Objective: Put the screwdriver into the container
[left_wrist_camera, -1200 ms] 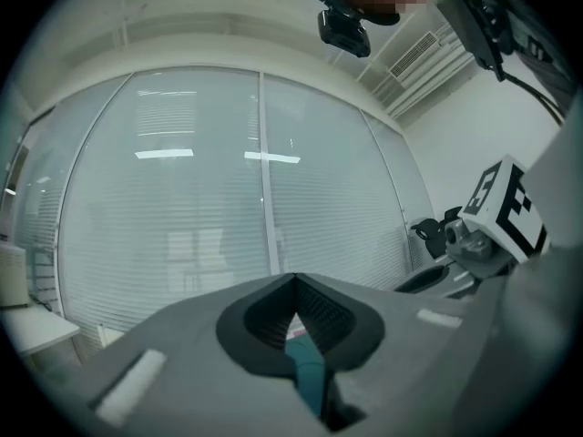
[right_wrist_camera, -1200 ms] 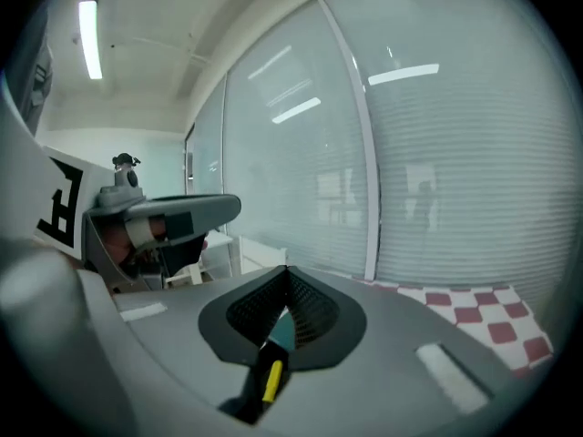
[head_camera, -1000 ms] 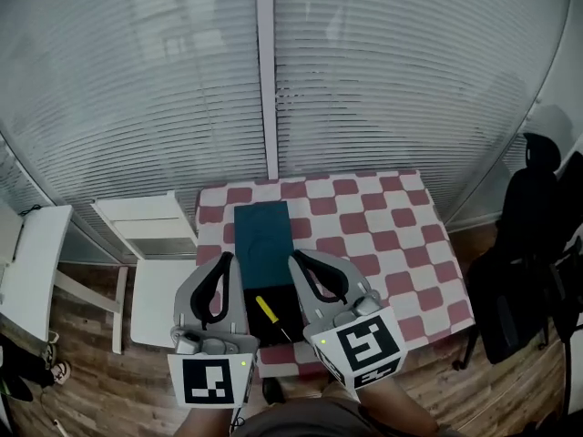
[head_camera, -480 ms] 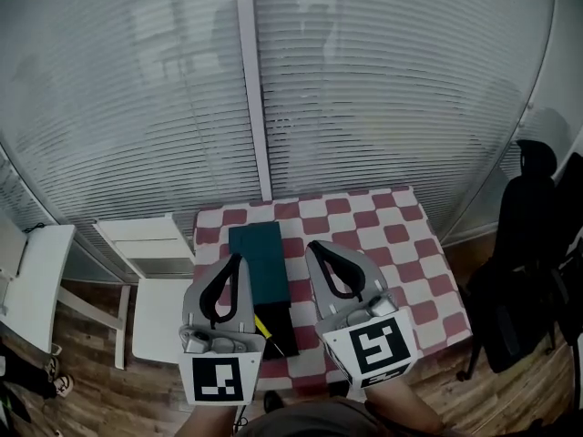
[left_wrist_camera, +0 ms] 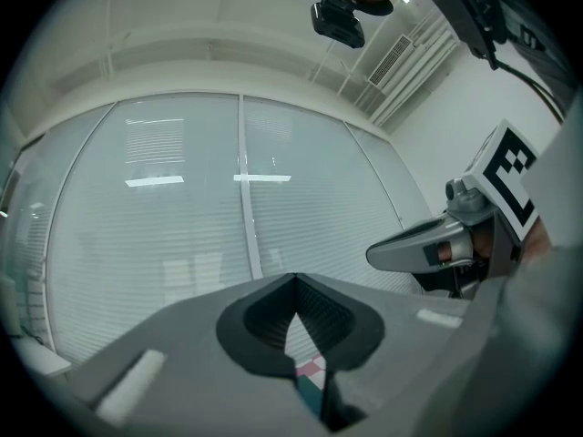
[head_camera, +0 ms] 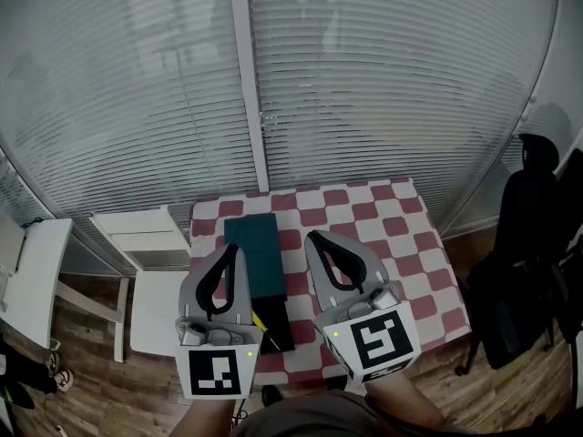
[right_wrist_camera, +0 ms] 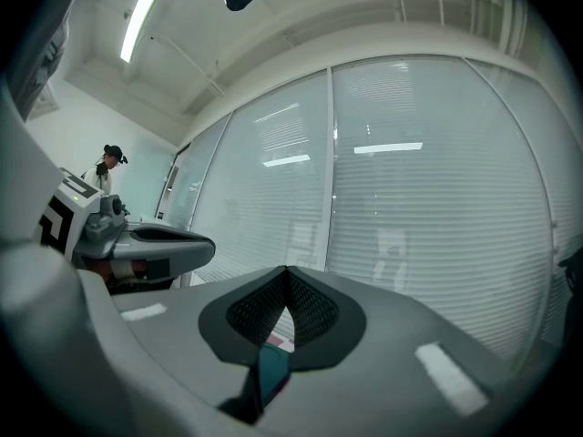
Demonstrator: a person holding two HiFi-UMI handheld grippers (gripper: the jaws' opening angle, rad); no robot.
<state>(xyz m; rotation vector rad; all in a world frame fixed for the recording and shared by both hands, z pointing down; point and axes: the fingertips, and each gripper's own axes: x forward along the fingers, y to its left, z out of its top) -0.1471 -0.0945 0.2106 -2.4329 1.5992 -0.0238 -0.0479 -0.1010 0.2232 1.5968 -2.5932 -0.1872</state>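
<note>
In the head view the screwdriver (head_camera: 258,319) shows only as a sliver of yellow handle on a black tray (head_camera: 277,322); my left gripper hides the remainder. Behind the tray lies a teal rectangular container (head_camera: 254,251) on the red-and-white checkered table (head_camera: 383,235). My left gripper (head_camera: 236,249) hangs above the table's left side, shut with nothing in it. My right gripper (head_camera: 315,238) hangs beside it, also shut and empty. In each gripper view the two jaws meet at the tip, left gripper (left_wrist_camera: 293,280) and right gripper (right_wrist_camera: 287,271), both aimed up at the blinds.
A white chair (head_camera: 150,244) stands left of the table on the wooden floor. A black office chair (head_camera: 528,244) is at the right. Window blinds (head_camera: 364,80) fill the far side.
Both grippers have risen and sit higher over the table, still shut. The left one now covers most of the screwdriver, which lay fully in view a second ago.
</note>
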